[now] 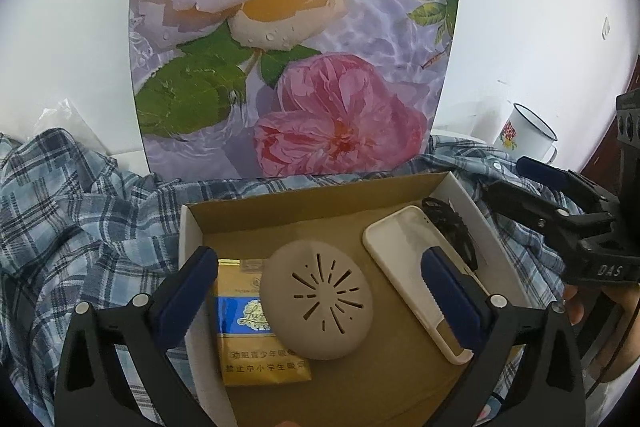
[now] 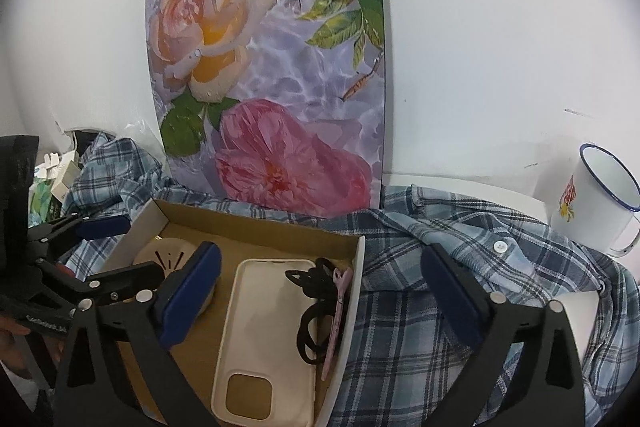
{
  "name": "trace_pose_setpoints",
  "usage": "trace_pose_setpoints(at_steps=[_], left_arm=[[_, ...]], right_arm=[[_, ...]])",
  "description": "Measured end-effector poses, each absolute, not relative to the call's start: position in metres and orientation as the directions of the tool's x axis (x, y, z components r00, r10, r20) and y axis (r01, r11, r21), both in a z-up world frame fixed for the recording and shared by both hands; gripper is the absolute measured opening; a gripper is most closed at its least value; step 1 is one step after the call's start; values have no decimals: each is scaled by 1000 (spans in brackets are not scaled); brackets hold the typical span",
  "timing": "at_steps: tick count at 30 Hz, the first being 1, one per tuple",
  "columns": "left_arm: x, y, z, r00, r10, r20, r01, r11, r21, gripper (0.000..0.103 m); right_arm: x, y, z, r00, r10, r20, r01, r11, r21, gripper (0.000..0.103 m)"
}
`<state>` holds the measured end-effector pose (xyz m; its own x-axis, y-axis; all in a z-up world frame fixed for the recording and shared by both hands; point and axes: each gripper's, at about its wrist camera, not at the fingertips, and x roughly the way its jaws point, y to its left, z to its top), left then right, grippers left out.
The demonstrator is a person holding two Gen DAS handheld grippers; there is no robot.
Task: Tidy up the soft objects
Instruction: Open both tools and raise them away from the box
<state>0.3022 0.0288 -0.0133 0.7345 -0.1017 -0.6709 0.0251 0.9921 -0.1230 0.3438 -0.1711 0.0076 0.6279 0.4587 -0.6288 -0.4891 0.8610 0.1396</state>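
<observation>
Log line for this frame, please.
left gripper: open, over box | right gripper: open, over box edge | phone case, round pad in box

Left gripper (image 1: 320, 291) and right gripper (image 2: 320, 291) jaws spread wide

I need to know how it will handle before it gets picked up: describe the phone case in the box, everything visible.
The phone case is cream, smooth and rubbery-looking, with rounded corners and a rounded-square camera cutout at its near end showing brown through. It is empty and lies flat on the floor of the cardboard box, lengthwise, toward the right wall. Black hair ties and a pink clip lie along its right edge, the ties overlapping it. Neither gripper touches it.
</observation>
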Motion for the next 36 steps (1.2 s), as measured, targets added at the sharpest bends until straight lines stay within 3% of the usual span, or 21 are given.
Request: trace_pose_setpoints(at_steps=[25, 36], left_arm=[[251, 24, 70, 864, -86, -496, 60, 996, -69, 103], [200, -8, 138, 923, -72, -378, 69, 997, -20, 103]], right_arm=[[299, -176, 93, 712, 511, -481, -527, 842, 114, 103], [241, -175, 174, 751, 566, -340, -587, 808, 47, 103]])
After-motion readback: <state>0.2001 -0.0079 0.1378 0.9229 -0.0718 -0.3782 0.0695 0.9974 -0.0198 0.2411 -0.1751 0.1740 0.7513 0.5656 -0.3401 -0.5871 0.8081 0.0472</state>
